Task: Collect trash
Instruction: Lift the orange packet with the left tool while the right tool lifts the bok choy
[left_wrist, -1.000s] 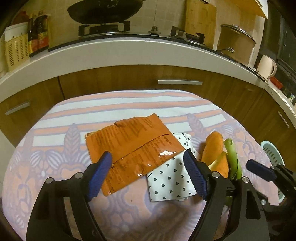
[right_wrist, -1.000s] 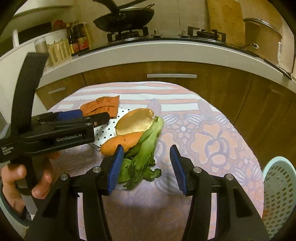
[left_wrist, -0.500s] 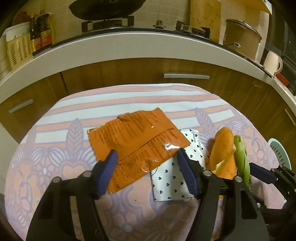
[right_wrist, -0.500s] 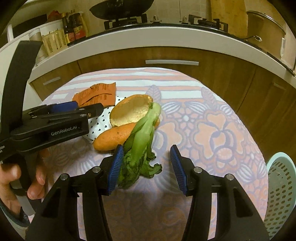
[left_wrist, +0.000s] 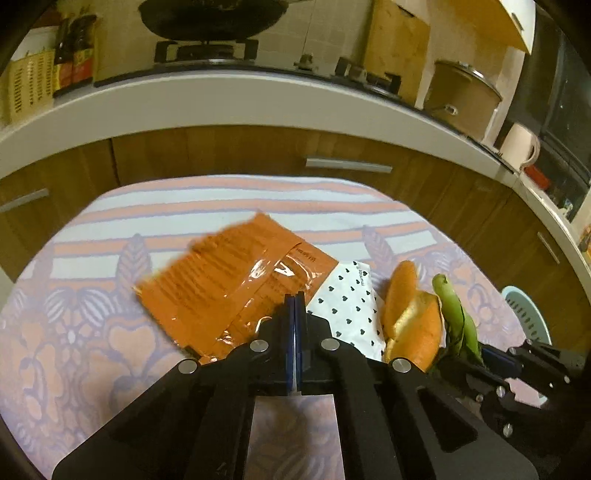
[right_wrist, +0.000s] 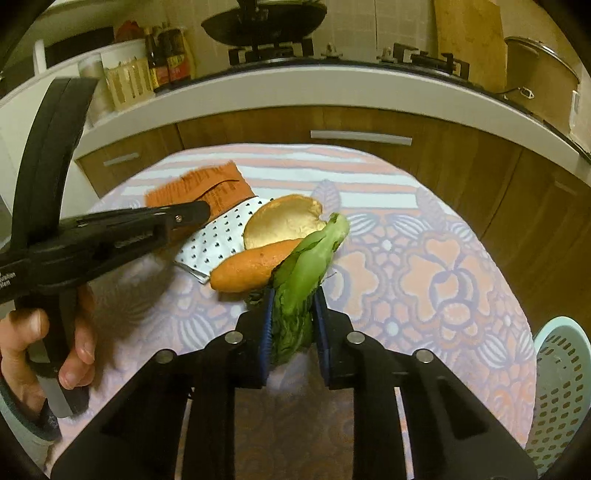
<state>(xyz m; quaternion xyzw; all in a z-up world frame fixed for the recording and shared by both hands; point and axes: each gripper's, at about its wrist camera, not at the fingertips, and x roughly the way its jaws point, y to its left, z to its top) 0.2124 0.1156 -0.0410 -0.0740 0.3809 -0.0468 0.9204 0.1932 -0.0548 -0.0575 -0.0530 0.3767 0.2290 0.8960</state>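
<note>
My left gripper (left_wrist: 295, 306) is shut on the near edge of a crinkled orange packet (left_wrist: 229, 288), which looks lifted and blurred. Under it lies a white packet with small hearts (left_wrist: 351, 310). In the right wrist view the jaws of my right gripper (right_wrist: 291, 321) are closing, with both pads pressed on the leafy end of a green vegetable (right_wrist: 314, 258). Its stalk points away over a carrot (right_wrist: 255, 266) and a tan peel (right_wrist: 284, 221). The left gripper (right_wrist: 199, 210) reaches in from the left there, over the orange packet (right_wrist: 207, 188).
All of this lies on a table under a patterned pink and lilac cloth (right_wrist: 424, 277). A pale teal perforated basket (right_wrist: 561, 387) stands low at the right beyond the table edge. Wooden cabinets and a white counter with a stove curve behind. A hand (right_wrist: 37, 343) holds the left gripper's handle.
Both grippers have closed: the left on the orange packet's edge, which has crumpled and shifted, the right around the green vegetable, whose stalk has tipped up.
</note>
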